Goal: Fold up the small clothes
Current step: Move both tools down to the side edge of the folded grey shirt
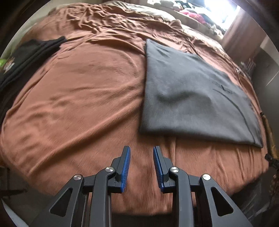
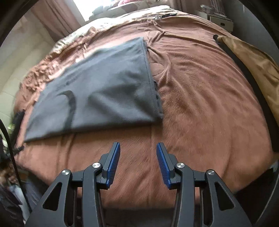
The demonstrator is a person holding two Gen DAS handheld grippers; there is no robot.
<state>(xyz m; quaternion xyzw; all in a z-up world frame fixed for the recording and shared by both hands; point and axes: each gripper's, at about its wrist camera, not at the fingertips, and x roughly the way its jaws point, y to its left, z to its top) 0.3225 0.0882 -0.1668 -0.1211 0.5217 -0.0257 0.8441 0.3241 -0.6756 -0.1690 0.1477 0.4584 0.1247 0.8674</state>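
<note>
A dark grey garment (image 1: 190, 94), folded into a flat rectangle, lies on the brown bedspread (image 1: 87, 97). In the right wrist view the garment (image 2: 97, 90) sits ahead and to the left on the bedspread (image 2: 200, 108). My left gripper (image 1: 141, 150) is open and empty, hovering over the bed a little short of the garment's near edge. My right gripper (image 2: 138, 145) is open and empty, above bare bedspread just before the garment's near right corner.
A pile of black clothes (image 1: 26, 57) lies at the bed's left side. A tan cushion (image 2: 252, 61) rests at the bed's right edge. Cluttered items (image 1: 191, 12) sit by a bright window beyond the bed. The bed's front edge is just below both grippers.
</note>
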